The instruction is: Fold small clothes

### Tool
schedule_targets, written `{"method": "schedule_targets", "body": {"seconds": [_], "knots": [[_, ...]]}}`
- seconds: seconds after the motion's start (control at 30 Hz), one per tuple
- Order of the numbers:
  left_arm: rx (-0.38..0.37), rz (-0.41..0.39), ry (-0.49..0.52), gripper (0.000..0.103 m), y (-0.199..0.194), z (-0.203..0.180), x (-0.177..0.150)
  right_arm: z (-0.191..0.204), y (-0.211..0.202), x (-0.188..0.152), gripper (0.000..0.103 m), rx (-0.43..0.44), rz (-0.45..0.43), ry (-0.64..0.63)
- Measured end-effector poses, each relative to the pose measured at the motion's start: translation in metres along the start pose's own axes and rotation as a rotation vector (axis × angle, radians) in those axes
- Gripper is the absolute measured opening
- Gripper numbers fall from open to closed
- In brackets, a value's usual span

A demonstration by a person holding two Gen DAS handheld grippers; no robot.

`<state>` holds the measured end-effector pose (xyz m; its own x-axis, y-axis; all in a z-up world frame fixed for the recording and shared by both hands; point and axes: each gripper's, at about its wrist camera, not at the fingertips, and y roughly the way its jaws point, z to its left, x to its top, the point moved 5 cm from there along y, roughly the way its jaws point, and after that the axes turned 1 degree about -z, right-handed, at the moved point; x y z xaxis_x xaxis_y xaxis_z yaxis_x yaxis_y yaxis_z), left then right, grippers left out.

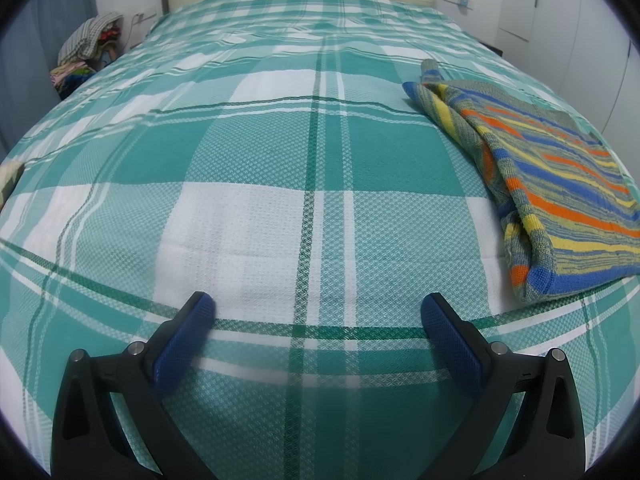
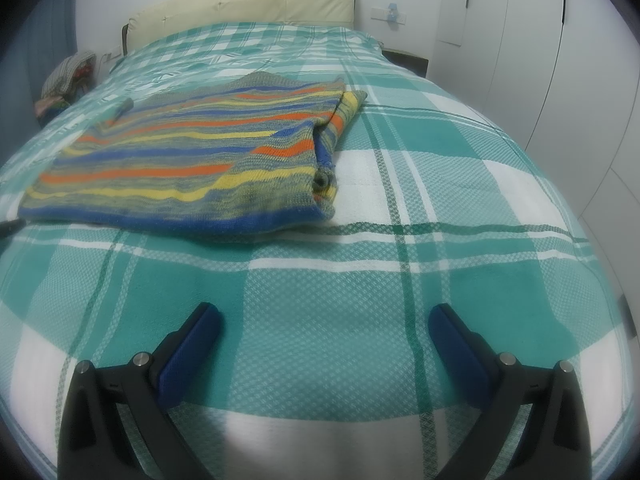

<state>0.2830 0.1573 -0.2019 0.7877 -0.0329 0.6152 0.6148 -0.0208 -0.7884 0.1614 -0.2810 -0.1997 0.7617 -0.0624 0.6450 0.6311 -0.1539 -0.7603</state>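
Observation:
A small knit sweater with blue, orange, yellow and grey stripes lies folded flat on the green and white plaid bedspread. In the left wrist view it is at the right, beyond and right of my left gripper, which is open and empty just above the bedspread. In the right wrist view the sweater lies ahead and to the left of my right gripper, which is also open and empty. One sleeve end sticks out at the far left.
A cream headboard stands at the far end of the bed. A pile of clothes sits on a stand by the bed's far left. White wardrobe doors run along the right side.

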Motion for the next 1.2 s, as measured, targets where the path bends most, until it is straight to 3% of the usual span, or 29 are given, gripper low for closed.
{"method": "schedule_targets", "body": {"seconds": [1.2], "knots": [[0.001, 0.0, 0.002, 0.103, 0.0009, 0.0, -0.0008, -0.0015, -0.0052, -0.0017, 0.103, 0.043, -0.01, 0.044]]}}
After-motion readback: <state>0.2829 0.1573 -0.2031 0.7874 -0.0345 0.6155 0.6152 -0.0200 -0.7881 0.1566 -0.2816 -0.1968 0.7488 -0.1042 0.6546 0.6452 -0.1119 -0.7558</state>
